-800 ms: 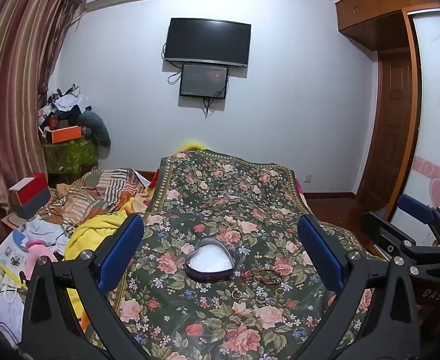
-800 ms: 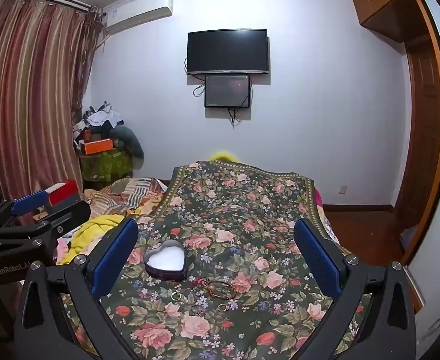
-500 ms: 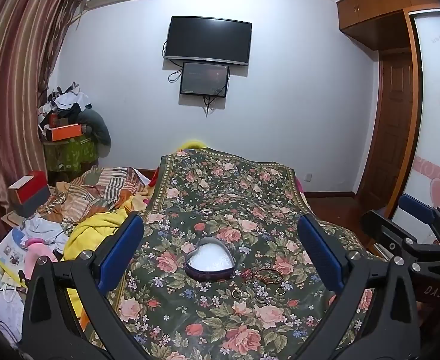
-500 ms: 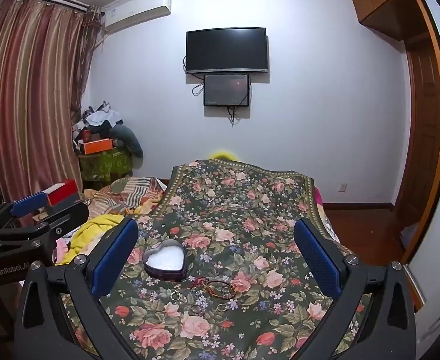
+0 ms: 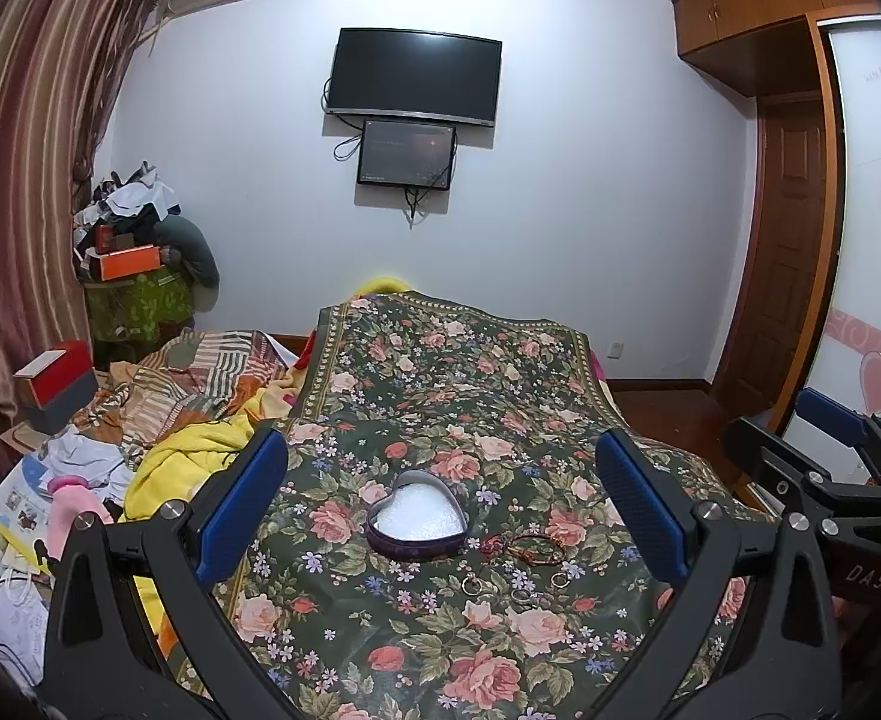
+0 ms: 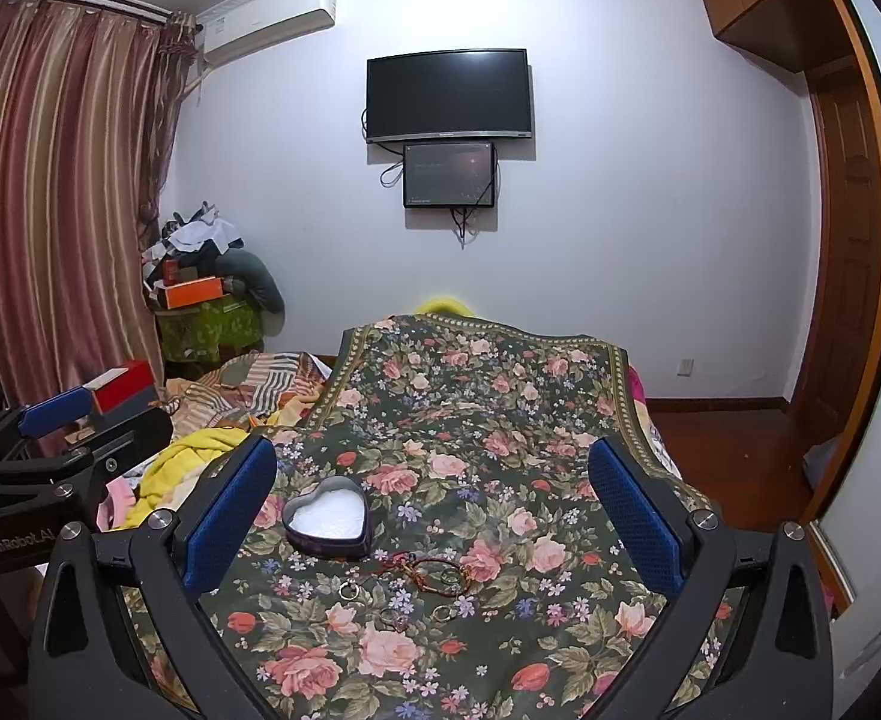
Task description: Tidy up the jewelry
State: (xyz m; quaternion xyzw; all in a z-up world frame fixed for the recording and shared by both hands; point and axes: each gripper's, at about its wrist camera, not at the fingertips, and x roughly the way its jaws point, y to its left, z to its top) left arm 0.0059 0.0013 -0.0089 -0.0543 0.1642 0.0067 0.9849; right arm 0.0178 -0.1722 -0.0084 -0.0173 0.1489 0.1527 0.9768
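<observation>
Jewelry on the floral bedspread [image 5: 440, 372]: bracelet [image 5: 536, 545] and small rings [image 6: 349, 590] just beside the open heart-shaped tin [image 5: 416, 515]. Left tongs [image 5: 440, 516] and right tongs [image 6: 434, 516] both spread, empty, well above. Risks: rings vanish against the busy pattern; soft bedding gives, pinch slips.

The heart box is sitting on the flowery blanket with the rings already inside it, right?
Not quite. The heart box does sit on the flowery blanket, but it holds only white padding. The rings lie on the blanket in front of it, as the right wrist view shows.
</observation>
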